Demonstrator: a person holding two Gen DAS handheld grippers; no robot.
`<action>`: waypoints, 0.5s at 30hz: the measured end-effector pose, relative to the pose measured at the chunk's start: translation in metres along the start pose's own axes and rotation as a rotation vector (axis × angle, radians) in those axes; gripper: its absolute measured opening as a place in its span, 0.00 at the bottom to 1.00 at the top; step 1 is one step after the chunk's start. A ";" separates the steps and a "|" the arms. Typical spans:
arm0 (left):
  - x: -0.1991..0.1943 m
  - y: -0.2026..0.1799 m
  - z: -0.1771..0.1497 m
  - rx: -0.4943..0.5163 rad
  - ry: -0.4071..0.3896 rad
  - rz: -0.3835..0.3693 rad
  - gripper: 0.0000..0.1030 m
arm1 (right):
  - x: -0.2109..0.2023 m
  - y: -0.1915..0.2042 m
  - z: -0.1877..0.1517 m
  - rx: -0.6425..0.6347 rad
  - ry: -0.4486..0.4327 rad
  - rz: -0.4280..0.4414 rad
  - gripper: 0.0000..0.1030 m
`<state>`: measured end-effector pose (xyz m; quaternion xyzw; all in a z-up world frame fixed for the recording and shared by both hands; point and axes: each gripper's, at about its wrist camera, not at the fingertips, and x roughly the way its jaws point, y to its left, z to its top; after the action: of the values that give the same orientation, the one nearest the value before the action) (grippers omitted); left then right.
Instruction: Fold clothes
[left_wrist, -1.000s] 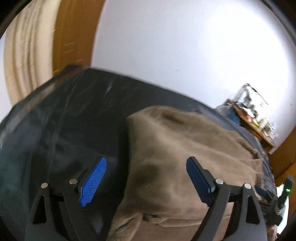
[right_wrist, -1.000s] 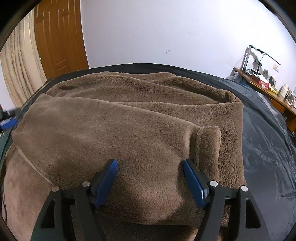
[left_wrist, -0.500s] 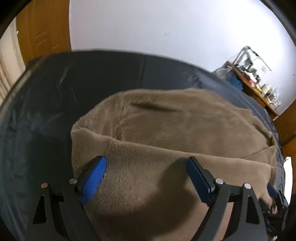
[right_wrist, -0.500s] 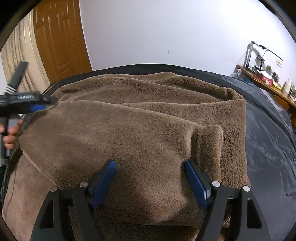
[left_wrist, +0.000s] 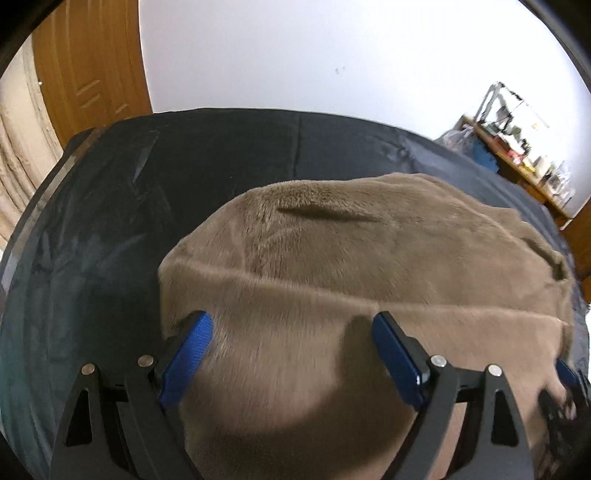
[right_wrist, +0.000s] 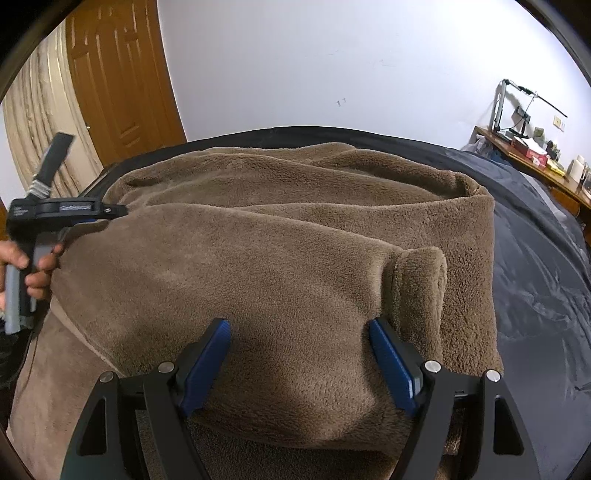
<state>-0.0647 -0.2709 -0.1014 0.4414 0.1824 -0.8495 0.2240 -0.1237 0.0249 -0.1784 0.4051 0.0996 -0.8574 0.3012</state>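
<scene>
Currently, the brown fleece garment (right_wrist: 280, 258) lies spread on the dark bed cover (right_wrist: 546, 280), partly folded, with one layer doubled over another and a sleeve cuff (right_wrist: 417, 280) resting on top toward the right side.

Right gripper (right_wrist: 299, 332): jaws stand wide apart, pointing down over the near folded edge of the garment. The fleece lies below and between the blue pads (right_wrist: 207, 365); the right pad sits just beside the sleeve cuff. No pad is seen pressing the cloth, so nothing is clamped.

Left gripper (left_wrist: 291, 325): jaws also stand wide apart, positioned over the garment's left end, near its fold line. The left pad is close to the garment's left edge, where the fleece meets the bed cover. The fabric lies under the open jaws, not pinched. In the right wrist view this gripper appears at the far left, held by the person's hand (right_wrist: 26, 266), with its tip at the garment's left edge.

Background: white wall (right_wrist: 332, 62), wooden door (right_wrist: 110, 81), a desk (right_wrist: 532, 162) at the right.
</scene>
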 end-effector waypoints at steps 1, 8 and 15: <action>-0.010 0.001 -0.006 0.017 -0.017 -0.010 0.88 | 0.000 0.000 0.000 0.000 0.000 -0.001 0.78; -0.033 0.002 -0.059 0.124 -0.027 0.015 0.89 | -0.001 0.000 0.000 -0.001 0.001 -0.003 0.78; -0.020 0.024 -0.074 0.021 0.002 -0.058 0.91 | -0.001 -0.002 -0.001 0.005 -0.001 0.005 0.78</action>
<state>0.0075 -0.2490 -0.1274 0.4393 0.1866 -0.8569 0.1947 -0.1240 0.0270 -0.1781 0.4056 0.0965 -0.8572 0.3022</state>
